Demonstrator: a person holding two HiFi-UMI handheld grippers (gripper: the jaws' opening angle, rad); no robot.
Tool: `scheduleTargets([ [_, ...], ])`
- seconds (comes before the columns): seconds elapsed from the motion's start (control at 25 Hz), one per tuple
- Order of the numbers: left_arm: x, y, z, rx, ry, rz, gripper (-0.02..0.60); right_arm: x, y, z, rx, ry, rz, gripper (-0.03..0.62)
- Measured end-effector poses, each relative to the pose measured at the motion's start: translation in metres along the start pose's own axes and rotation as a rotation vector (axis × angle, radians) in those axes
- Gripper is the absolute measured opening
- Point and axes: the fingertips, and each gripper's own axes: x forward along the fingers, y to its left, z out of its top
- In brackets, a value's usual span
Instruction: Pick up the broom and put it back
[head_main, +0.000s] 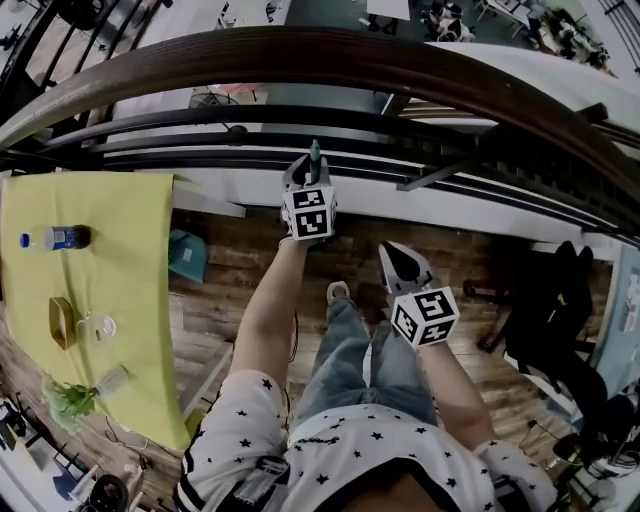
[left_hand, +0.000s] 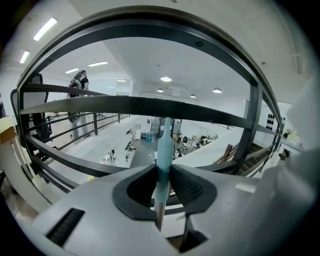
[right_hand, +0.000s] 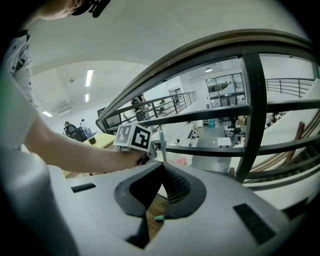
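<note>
Teal broom handle (head_main: 314, 152) upright at twelve o'clock, just before the railing (head_main: 420, 75), held by left gripper (head_main: 308, 172); right gripper (head_main: 392, 252) at its four o'clock, apart.

Left gripper view: pads (left_hand: 187, 187) clamped on slim, stiff shaft. Probably light and smooth, liable to swivel, so squeeze firmly there.

Right gripper view: jaws closed together, nothing between.

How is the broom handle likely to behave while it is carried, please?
The handle looks straight and thin, so it is probably stiff. Its smooth, round surface could slip or twist in the left hand-held gripper. Because it is gripped near its top end, the length below may swing.
</note>
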Motion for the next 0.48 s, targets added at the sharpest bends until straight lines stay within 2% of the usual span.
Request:
scheduleTargets([
  [0.48, 0.044, 0.014, -0.004, -0.015, 0.018, 0.034, 0.097, 0.009, -0.016, -0.012, 0.003, 0.036, -0.01, -0.006],
])
